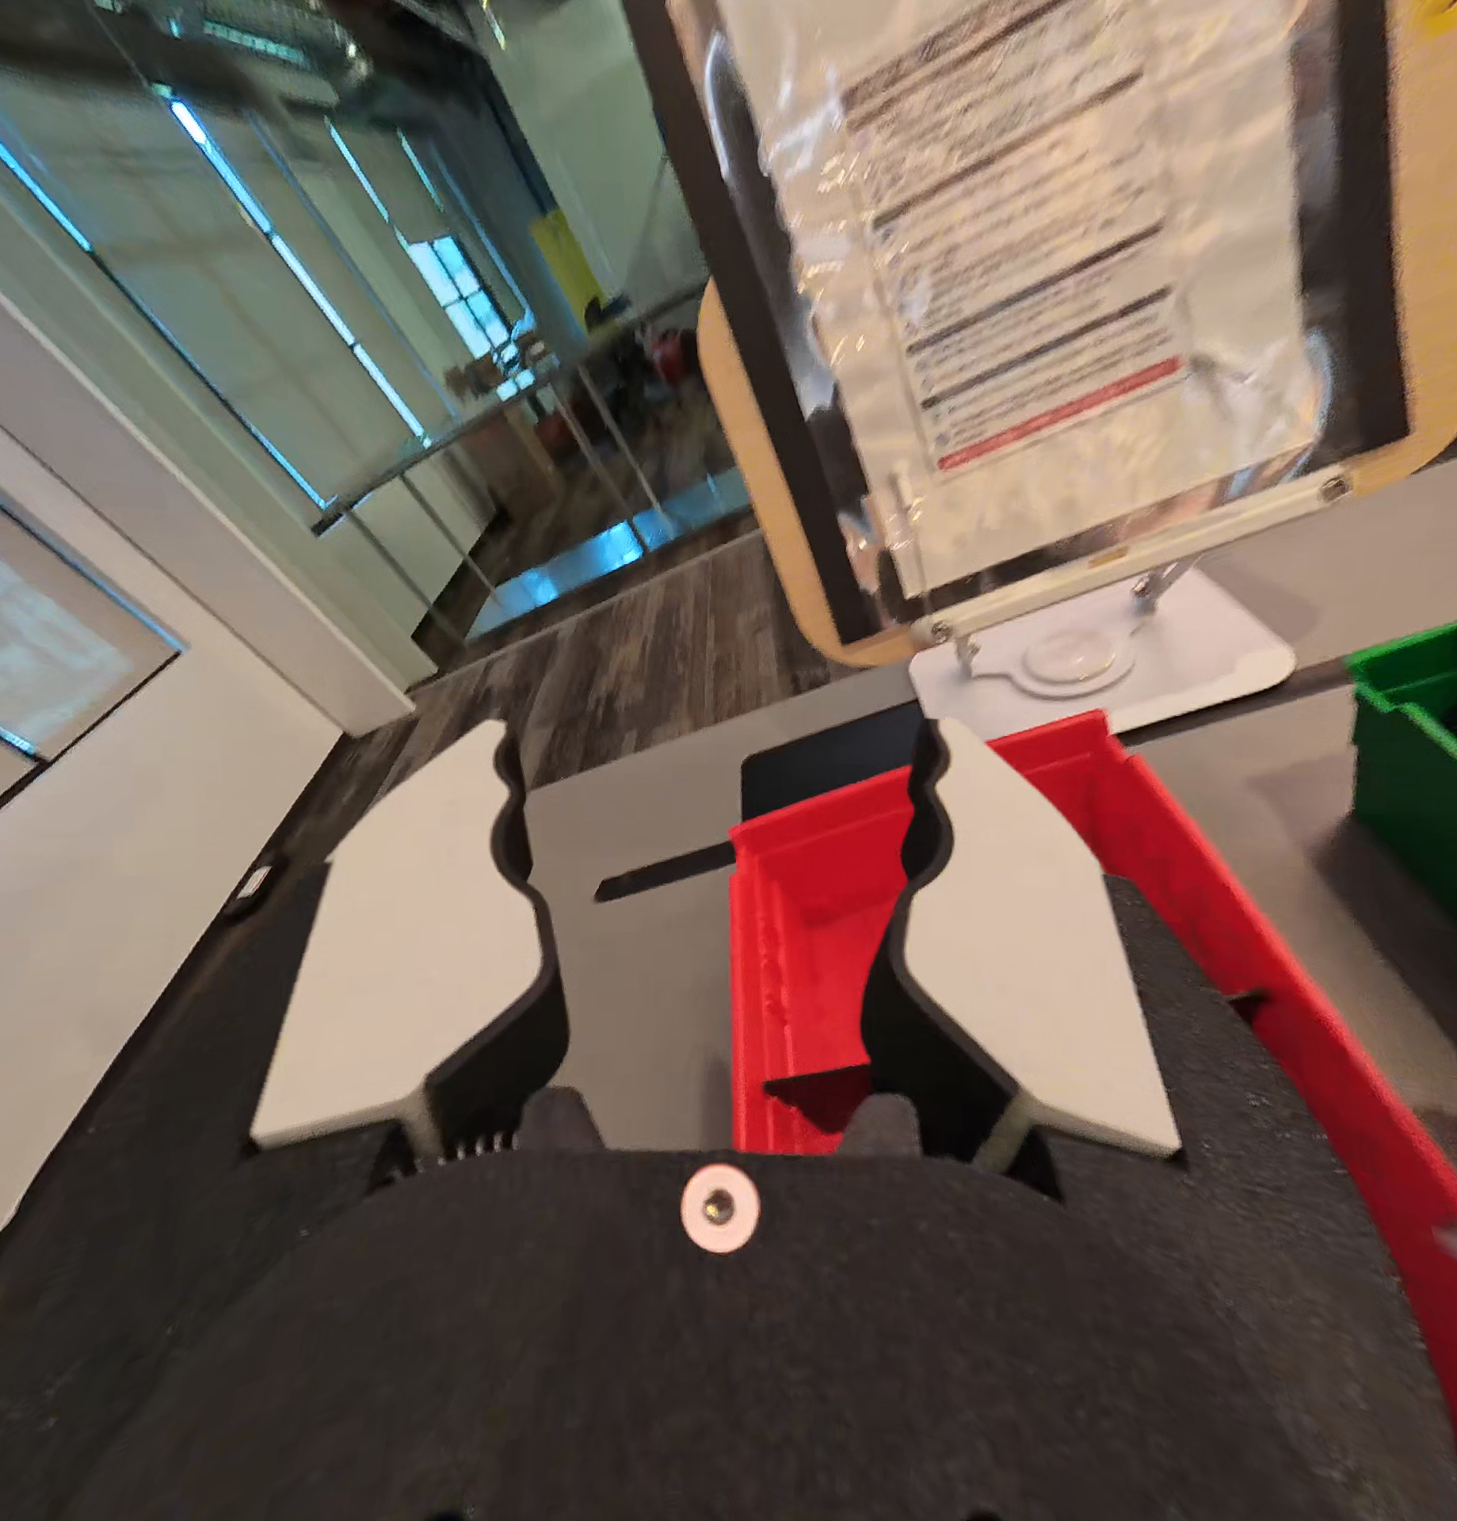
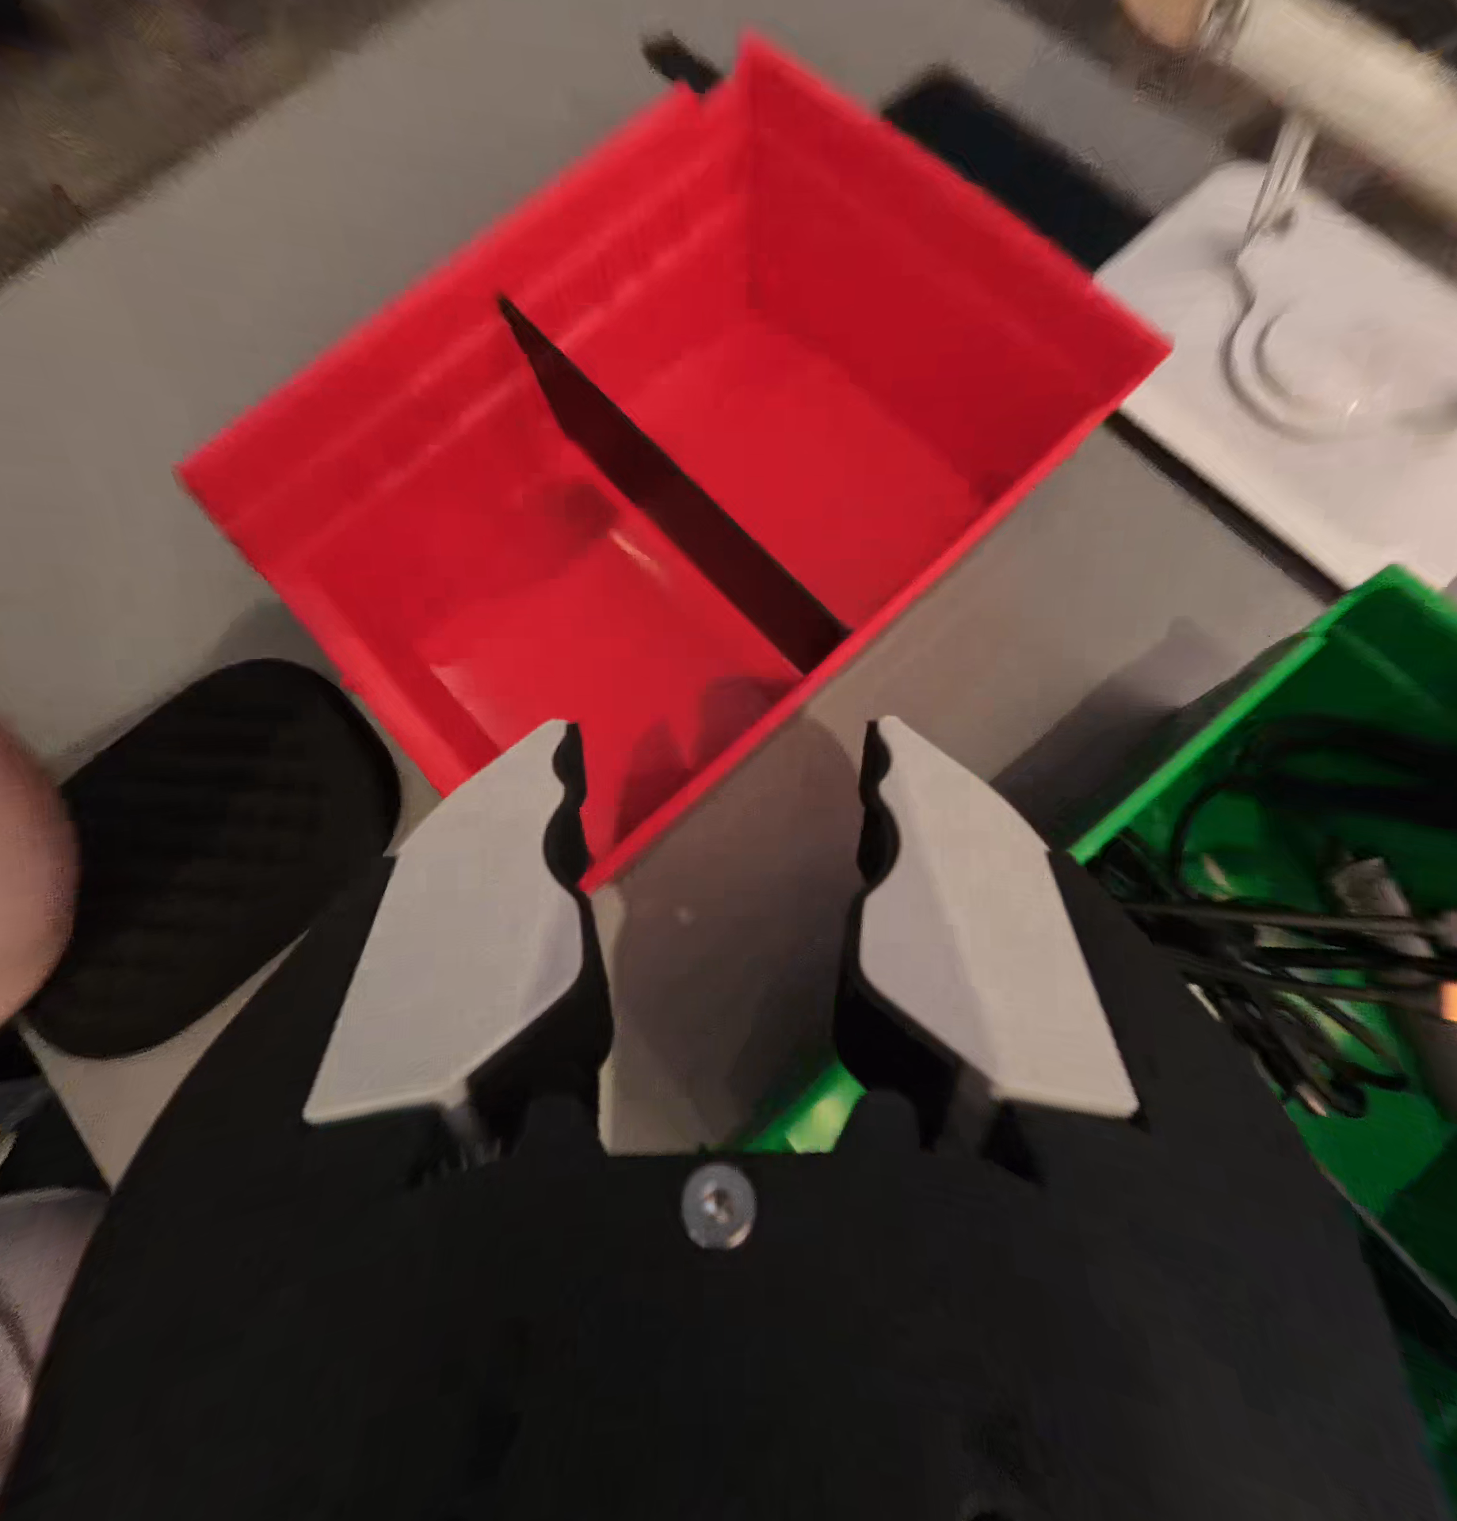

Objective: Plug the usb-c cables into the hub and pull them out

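Observation:
My left gripper (image 1: 718, 745) is open and empty, held over the near left edge of a red bin (image 1: 799, 930). My right gripper (image 2: 721, 741) is open and empty above the red bin's near corner (image 2: 609, 872). The red bin (image 2: 832, 272) has a black divider (image 2: 667, 494) and looks empty on both sides. A green bin (image 2: 1284, 683) at the right holds a tangle of black cables (image 2: 1301, 955) with grey plug ends, blurred. The green bin also shows at the right edge in the left wrist view (image 1: 1424, 741). I cannot make out a hub.
A grey table (image 1: 642, 889) bears the bins. A clear sign holder (image 1: 1021, 272) with a printed sheet stands on a white base (image 1: 1103, 658) behind the red bin. A black pad (image 1: 824, 765) lies beyond the bin. The other gripper's black handle (image 2: 214, 848) and a hand (image 2: 9, 864) are at left.

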### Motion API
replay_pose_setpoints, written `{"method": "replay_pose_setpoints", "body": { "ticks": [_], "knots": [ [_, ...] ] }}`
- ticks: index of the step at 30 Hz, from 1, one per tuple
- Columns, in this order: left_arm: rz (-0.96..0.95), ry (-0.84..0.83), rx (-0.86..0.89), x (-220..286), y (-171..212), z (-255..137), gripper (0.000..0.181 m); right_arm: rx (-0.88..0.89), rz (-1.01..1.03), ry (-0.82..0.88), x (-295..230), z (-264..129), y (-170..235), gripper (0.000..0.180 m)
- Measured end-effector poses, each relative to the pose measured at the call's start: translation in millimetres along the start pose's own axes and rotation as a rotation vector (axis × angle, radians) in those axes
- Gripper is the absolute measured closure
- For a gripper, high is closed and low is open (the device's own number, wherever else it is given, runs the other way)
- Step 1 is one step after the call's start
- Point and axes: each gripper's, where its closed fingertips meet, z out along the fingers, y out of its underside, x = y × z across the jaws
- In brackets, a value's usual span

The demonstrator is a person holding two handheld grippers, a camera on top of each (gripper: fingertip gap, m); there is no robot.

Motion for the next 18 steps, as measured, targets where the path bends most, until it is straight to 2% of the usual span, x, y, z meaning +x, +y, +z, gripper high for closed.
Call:
{"method": "replay_pose_setpoints", "body": {
  "ticks": [1, 3, 6, 8, 11, 13, 18],
  "knots": [
    [-0.008, 0.011, 0.023, 4, -5, -3, 0.093, -0.022, 0.034, 0.029, 4, 15, 0, 0.119],
    [-0.023, 0.009, 0.063, 5, -14, -8, 0.094, -0.06, 0.129, 0.098, 17, 38, 3, 0.126],
    [-0.041, 0.005, 0.109, 5, -24, -17, 0.095, -0.224, 0.209, 0.168, 34, 61, 23, 0.124],
    [-0.068, 0.007, 0.132, 4, -28, -21, 0.094, -0.247, 0.328, 0.076, 30, 77, 23, 0.126],
    [-0.13, -0.01, 0.169, -2, -34, -26, 0.088, -0.359, 0.423, 0.053, 30, 91, 37, 0.129],
    [-0.145, -0.01, 0.193, -4, -38, -29, 0.088, -0.446, 0.43, 0.071, 29, 97, 48, 0.131],
    [-0.163, 0.011, 0.213, -4, -41, -32, 0.091, -0.56, 0.454, 0.123, 29, 100, 59, 0.148]
  ]
}}
